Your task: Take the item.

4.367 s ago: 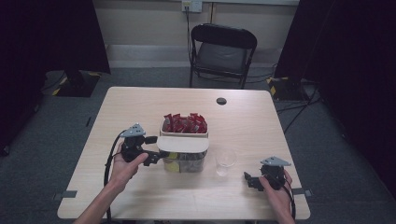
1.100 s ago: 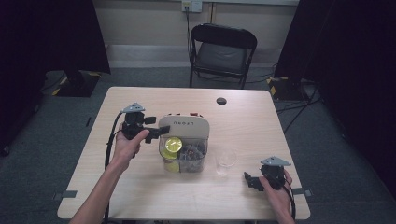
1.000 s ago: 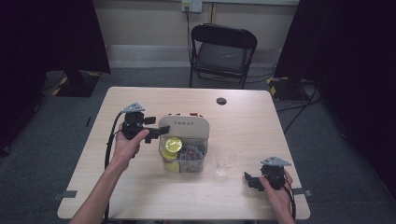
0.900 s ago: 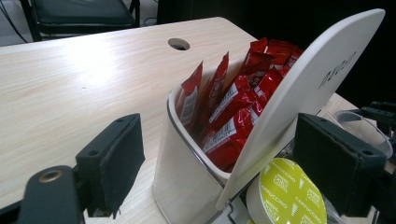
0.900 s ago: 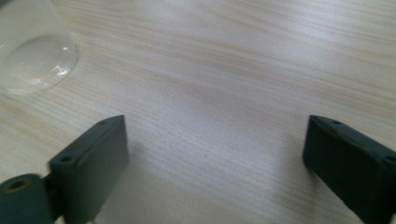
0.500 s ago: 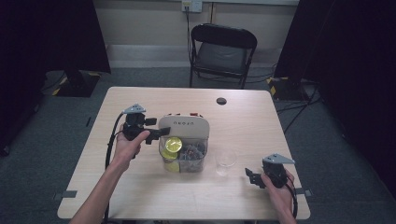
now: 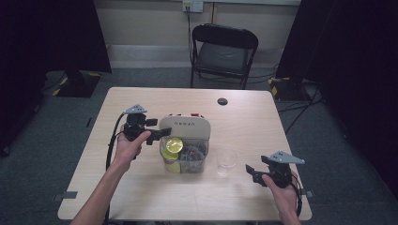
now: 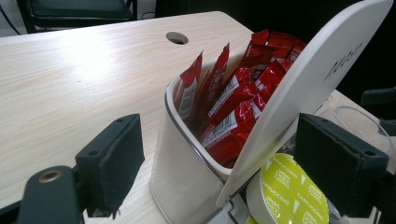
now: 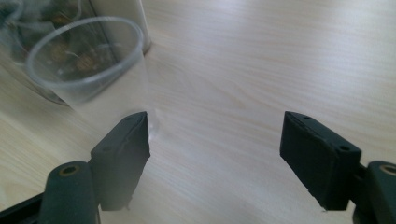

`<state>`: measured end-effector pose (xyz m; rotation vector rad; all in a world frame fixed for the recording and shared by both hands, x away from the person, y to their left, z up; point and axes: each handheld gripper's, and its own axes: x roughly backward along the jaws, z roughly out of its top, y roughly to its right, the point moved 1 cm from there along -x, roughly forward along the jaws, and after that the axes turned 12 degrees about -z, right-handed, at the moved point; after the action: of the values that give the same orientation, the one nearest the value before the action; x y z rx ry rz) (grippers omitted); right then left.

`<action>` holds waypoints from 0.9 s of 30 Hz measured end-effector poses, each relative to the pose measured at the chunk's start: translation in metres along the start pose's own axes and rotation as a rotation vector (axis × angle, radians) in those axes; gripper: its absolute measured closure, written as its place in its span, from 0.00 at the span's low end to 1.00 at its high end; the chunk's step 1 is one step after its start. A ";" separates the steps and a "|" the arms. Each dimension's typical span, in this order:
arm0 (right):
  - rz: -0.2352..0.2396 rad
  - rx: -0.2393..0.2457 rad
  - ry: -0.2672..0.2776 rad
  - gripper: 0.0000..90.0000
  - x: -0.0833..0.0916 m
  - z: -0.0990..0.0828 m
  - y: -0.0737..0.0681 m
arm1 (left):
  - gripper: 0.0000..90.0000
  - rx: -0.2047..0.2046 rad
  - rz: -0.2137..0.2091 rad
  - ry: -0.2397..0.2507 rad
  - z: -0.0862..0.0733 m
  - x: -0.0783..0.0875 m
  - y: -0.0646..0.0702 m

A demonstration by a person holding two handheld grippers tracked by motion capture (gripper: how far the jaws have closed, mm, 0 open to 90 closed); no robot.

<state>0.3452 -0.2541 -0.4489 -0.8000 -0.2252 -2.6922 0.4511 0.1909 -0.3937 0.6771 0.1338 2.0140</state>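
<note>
Left tongs pinching the lid of the box

Beside the box: yellow pod reads "CAPPUCCINO"; red packets inside, print unreadable; right tongs spread, just been closing, gripping nothing; cup near.

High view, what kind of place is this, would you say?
Probably a lab or studio set up for recording: a lone wooden table on grey carpet, black curtains at the sides, a folding chair and taped floor cables behind.

A recording studio or lab set-up: black curtains hang to both sides beyond the left gripper; a folding chair stands past the plain wooden table; a wall socket and taped floor cables lie farther back.
</note>
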 end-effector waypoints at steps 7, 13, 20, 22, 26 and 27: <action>0.064 0.012 0.049 0.28 0.006 0.019 -0.011 | 0.18 0.001 0.003 -0.007 0.000 -0.001 0.001; 0.111 0.022 0.080 0.29 0.007 0.034 -0.024 | 0.18 -0.001 0.002 -0.011 0.000 -0.002 0.001; 0.154 0.027 0.110 0.29 0.004 0.049 -0.044 | 0.18 -0.003 0.007 -0.016 0.000 -0.001 0.001; 0.178 0.042 0.115 0.31 0.003 0.054 -0.051 | 0.18 0.000 0.006 -0.013 0.000 -0.001 0.001; 0.219 0.054 0.125 0.35 0.001 0.064 -0.063 | 0.18 -0.001 0.011 -0.017 0.000 -0.001 0.001; 0.231 0.058 0.129 0.37 0.001 0.067 -0.066 | 0.18 -0.001 0.012 -0.017 0.000 -0.001 0.001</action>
<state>0.3555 -0.1762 -0.3966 -0.5928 -0.1686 -2.4958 0.4500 0.1897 -0.3938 0.6958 0.1186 2.0187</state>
